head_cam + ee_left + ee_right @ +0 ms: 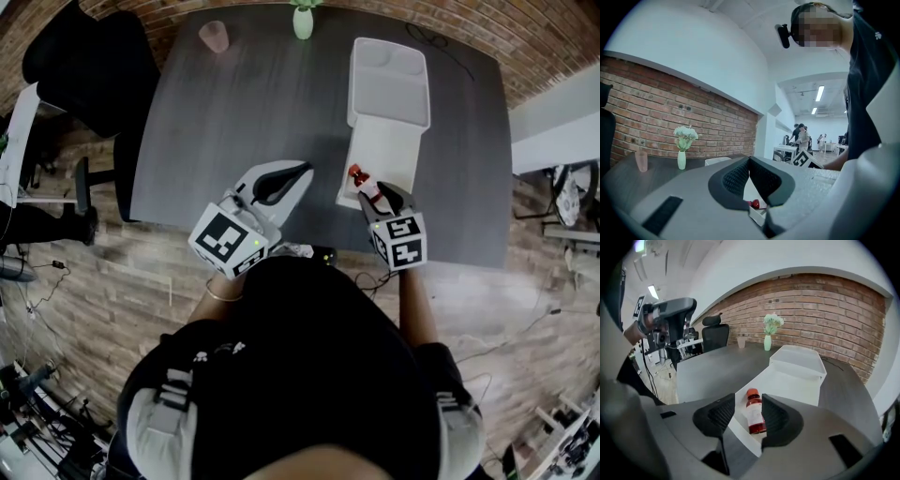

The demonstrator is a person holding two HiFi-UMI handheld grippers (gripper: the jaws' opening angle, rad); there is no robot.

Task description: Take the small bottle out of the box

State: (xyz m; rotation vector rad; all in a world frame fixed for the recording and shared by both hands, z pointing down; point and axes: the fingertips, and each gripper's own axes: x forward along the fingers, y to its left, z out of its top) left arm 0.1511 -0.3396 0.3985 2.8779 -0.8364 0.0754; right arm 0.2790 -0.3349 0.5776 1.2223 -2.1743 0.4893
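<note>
- Starting state: right gripper (747, 400) points down at the near corner of the box (790, 380). Its jaws stand apart and press on nothing. The small bottle (755, 414) lies on its side on the box floor, red cap away from the gripper, just beside the near left wall. In the right gripper view it sits in line with the gap between the jaws.
- Left gripper (298, 174) hovers over the table (234, 122), well apart from the box. Its jaws are tip to tip and hold nothing.
- Risk, jaw on the wall: the bottle lies close to the box wall. The left-hand jaw may land on the rim or outside the wall instead of beside the bottle. Closing would then pinch the wall together with the bottle, or miss the bottle.
- Risk, rolling: the bottle is round and lies flat. A pad that touches one side first will probably push it across the floor and out of the gap.
- Risk, shallow grip: closing only on the upper curve of the body could squeeze the bottle downward and out of the pads.
- Risk, box shift: nothing steadies the box. A push or a snagged wall may slide it on the table or lift it with the bottle.
- Risk, poor balance: a grip near the base end may let the bottle tilt or drop during the lift.
</note>
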